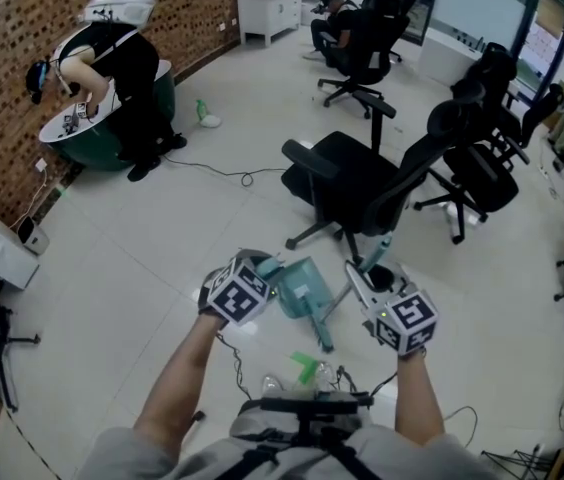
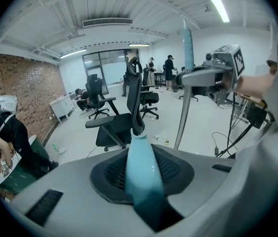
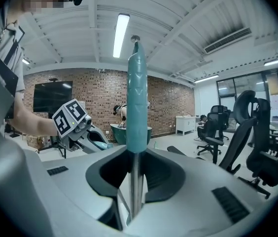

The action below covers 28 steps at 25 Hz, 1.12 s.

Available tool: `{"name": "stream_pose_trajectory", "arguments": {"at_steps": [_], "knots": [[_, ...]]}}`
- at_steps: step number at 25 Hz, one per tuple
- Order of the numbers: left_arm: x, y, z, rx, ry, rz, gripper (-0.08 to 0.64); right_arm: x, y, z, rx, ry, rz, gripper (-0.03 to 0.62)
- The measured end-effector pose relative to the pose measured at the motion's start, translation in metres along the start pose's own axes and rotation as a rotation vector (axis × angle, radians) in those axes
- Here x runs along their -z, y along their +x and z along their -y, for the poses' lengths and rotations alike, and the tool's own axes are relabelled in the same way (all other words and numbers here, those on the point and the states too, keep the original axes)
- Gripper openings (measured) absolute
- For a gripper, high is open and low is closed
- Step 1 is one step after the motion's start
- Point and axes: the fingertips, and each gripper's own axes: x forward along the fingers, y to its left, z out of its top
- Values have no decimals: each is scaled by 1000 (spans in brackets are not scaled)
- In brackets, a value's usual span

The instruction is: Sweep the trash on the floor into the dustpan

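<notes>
Setting: an office with a pale tiled floor (image 1: 162,268), a brick wall (image 1: 22,28) on the left and black office chairs (image 1: 357,183) ahead
Left hand-held gripper (image 1: 265,273): its jaws are closed on the dustpan handle (image 2: 141,169), a smooth pale blue grip that rises straight up between the pads
Dustpan (image 1: 300,286): teal, in front of the person and between the two tools, just right of the left one; the head view does not show whether it rests on the tiles
Right hand-held gripper (image 1: 359,274): its jaws clamp the broom handle (image 3: 137,107), a thin metal pole with a teal sleeve at the top, standing nearly upright between the pads
Spacing of the tools: near each other at about the same height, each visible from the other's camera
Litter (image 2: 166,141): a few small bits on the floor past the nearest chair, too small to identify
Green item (image 1: 307,368): lies on the floor close to the person's body, kind unclear
Other people: one person in black (image 1: 122,78) bends over a dark green tub (image 1: 112,138) by the brick wall; another sits far back
</notes>
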Motion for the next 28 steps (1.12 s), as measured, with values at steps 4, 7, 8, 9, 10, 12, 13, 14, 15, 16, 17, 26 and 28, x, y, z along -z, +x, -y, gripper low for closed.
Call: {"name": "stream_pose_trajectory", "arguments": {"at_steps": [4, 7, 8, 9, 10, 12, 13, 14, 15, 16, 17, 26, 28], "knots": [[-2, 1, 3, 10, 3, 11, 101, 4, -5, 2, 19, 8, -1, 67], [-2, 2, 3, 18, 9, 17, 101, 4, -7, 3, 40, 7, -4, 67], [-2, 3, 3, 23, 13, 19, 101, 4, -9, 4, 49, 9, -5, 67], [-3, 5, 4, 30, 17, 20, 101, 5, -10, 5, 59, 11, -5, 67], [-3, 7, 6, 38, 22, 21, 101, 5, -12, 6, 69, 15, -6, 67], [-4, 11, 11, 51, 33, 20, 101, 9, -17, 8, 89, 25, -12, 67], [-4, 14, 13, 58, 40, 19, 101, 11, -21, 9, 101, 30, -16, 67], [-6, 18, 16, 66, 49, 19, 101, 13, -27, 13, 118, 35, -21, 67], [-9, 24, 20, 77, 60, 19, 101, 16, -34, 18, 139, 39, -27, 67], [-13, 31, 24, 89, 73, 18, 101, 20, -42, 24, 164, 44, -34, 67], [-15, 38, 29, 103, 86, 14, 101, 24, -50, 30, 190, 52, -37, 67], [-33, 128, 81, 199, 176, -31, 101, 75, -134, 105, 371, 166, -20, 67], [-39, 148, 91, 213, 201, -35, 101, 84, -148, 124, 400, 187, -13, 66]]}}
